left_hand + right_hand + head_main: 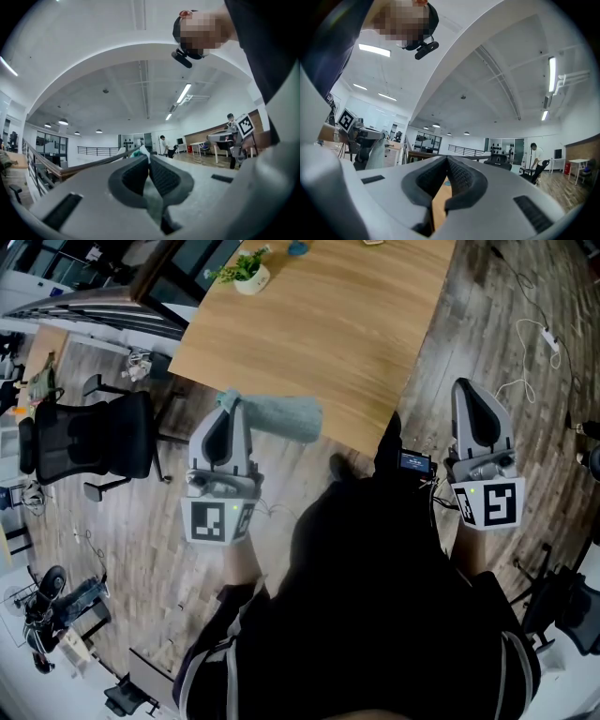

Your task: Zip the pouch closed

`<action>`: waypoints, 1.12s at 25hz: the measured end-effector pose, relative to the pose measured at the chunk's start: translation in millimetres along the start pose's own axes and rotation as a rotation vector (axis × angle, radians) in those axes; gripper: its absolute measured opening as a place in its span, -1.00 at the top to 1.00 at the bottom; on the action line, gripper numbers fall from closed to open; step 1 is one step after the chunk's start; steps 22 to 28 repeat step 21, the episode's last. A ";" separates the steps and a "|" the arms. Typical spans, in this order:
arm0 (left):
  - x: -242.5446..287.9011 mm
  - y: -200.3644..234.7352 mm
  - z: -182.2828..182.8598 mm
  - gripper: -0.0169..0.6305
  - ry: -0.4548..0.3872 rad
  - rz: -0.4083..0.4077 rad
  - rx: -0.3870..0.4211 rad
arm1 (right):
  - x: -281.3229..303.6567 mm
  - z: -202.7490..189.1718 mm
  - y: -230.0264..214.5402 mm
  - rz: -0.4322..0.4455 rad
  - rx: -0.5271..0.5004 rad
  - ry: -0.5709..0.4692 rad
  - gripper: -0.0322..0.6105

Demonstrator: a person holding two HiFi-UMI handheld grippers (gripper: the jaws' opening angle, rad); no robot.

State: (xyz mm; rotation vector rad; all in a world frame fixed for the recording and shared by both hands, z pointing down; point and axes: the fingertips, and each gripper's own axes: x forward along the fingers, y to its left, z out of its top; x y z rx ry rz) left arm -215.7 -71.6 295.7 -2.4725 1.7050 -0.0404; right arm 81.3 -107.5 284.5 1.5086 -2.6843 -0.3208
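In the head view my left gripper (232, 401) is shut on one end of a grey-green fabric pouch (279, 417), which sticks out to the right in the air over the near edge of the wooden table (319, 324). The left gripper view shows its jaws closed with pale green pouch fabric (153, 200) pinched between the pads. My right gripper (464, 386) is held level off the table's right edge, apart from the pouch. Its jaws meet with nothing between them (447, 160). The pouch's zipper is not visible.
A small potted plant (246, 272) stands at the table's far left edge. A black office chair (92, 439) is on the floor to the left. White cables (541, 338) lie on the wooden floor at the right. The person's dark clothing fills the lower middle.
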 end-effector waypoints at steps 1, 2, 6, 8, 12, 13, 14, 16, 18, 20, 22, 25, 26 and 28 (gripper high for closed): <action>0.3 0.1 0.1 0.93 -0.001 -0.002 0.000 | 0.7 -0.1 0.0 0.000 0.000 0.001 0.86; 0.7 0.8 -0.3 0.93 -0.001 -0.003 -0.001 | 1.7 -0.2 0.0 0.001 0.000 0.002 0.86; 3.5 0.3 -0.5 0.93 -0.007 -0.015 -0.028 | 6.8 -1.3 3.0 0.007 0.004 0.010 0.86; 4.3 -3.8 -1.1 0.93 -0.008 -0.027 -0.029 | 8.6 -0.9 6.3 0.013 0.002 0.011 0.86; 5.4 -8.4 -2.7 0.93 -0.010 -0.047 -0.036 | 11.7 -0.4 9.8 0.021 -0.002 0.014 0.86; 6.1 -9.2 -0.8 0.93 -0.018 -0.050 -0.042 | 12.4 -0.6 10.5 0.024 -0.002 0.017 0.86; 6.9 -10.1 1.8 0.93 -0.029 -0.054 -0.048 | 12.9 -0.6 11.6 0.028 -0.003 0.019 0.86; 8.5 -12.3 7.8 0.93 -0.053 -0.062 -0.060 | 14.4 0.3 14.6 0.037 -0.007 0.021 0.86; 9.4 -13.4 8.3 0.93 -0.059 -0.069 -0.063 | 16.8 0.6 17.2 0.044 -0.009 0.020 0.86; 10.1 -14.1 5.9 0.93 -0.052 -0.073 -0.065 | 18.8 0.6 18.9 0.048 -0.009 0.021 0.86; 10.5 -14.3 4.6 0.93 -0.048 -0.075 -0.066 | 19.8 0.6 19.6 0.050 -0.009 0.021 0.86; 10.5 -14.3 4.6 0.93 -0.048 -0.075 -0.066 | 19.8 0.6 19.6 0.050 -0.009 0.021 0.86; 10.5 -14.3 4.6 0.93 -0.048 -0.075 -0.066 | 19.8 0.6 19.6 0.050 -0.009 0.021 0.86; 10.5 -14.3 4.6 0.93 -0.048 -0.075 -0.066 | 19.8 0.6 19.6 0.050 -0.009 0.021 0.86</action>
